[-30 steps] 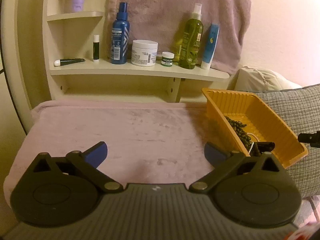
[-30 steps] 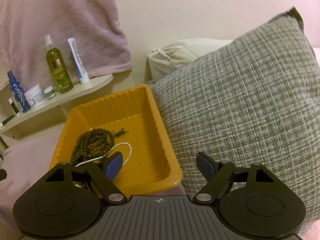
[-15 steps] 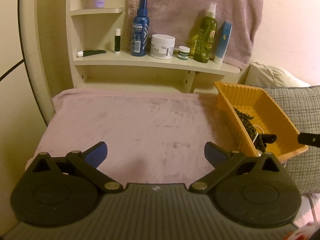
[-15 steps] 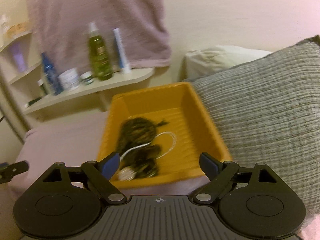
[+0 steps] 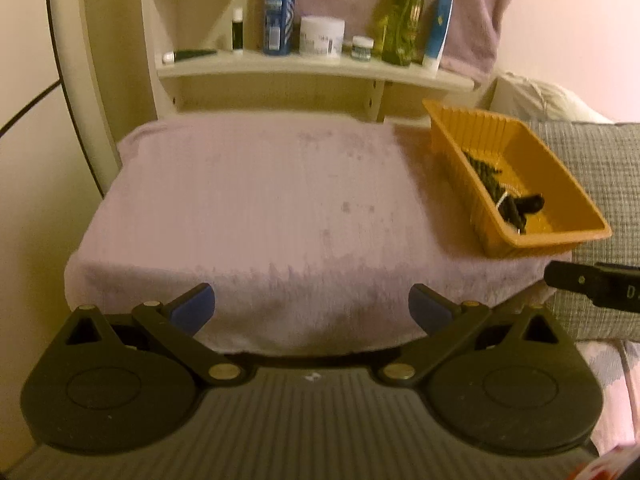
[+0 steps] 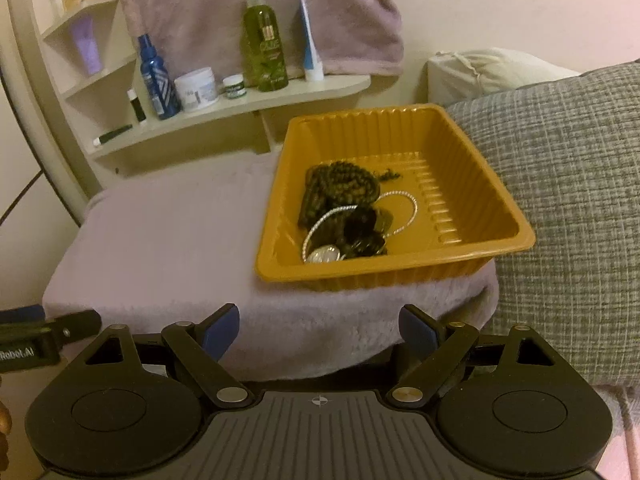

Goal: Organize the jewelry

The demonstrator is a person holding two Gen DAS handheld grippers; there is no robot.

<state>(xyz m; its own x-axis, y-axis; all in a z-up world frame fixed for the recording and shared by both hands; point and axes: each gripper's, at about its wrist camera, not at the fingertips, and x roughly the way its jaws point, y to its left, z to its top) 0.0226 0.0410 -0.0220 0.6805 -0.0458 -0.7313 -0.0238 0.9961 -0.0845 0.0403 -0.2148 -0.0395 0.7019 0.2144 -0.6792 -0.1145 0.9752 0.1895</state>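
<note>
An orange plastic tray [image 6: 460, 252] rests on the right part of a pink plush cover [image 6: 168, 232]. Inside lie a coil of dark beads [image 6: 340, 184], a thin silver chain [image 6: 404, 208] and a small silvery round piece [image 6: 322, 256], all tangled together. My right gripper [image 6: 318, 332] hangs open in front of the tray, below its near rim, with nothing between its fingers. In the left wrist view the tray [image 5: 560, 236] lies at the right, and my left gripper [image 5: 312, 308] stands open and empty over the cover's near edge [image 5: 280, 280].
A cream shelf unit [image 6: 248, 108] behind the cover carries a blue spray bottle [image 6: 154, 80], a white jar [image 6: 197, 89], a green bottle [image 6: 264, 44] and a tube [image 6: 310, 40]. A grey woven cushion [image 6: 568, 184] presses against the tray's right side. A towel [image 6: 256, 8] hangs behind.
Both grippers have drawn back from the cover, so more of it and of the tray shows. The right gripper has swung left until the tray is centred ahead. Both jaws stay apart.
</note>
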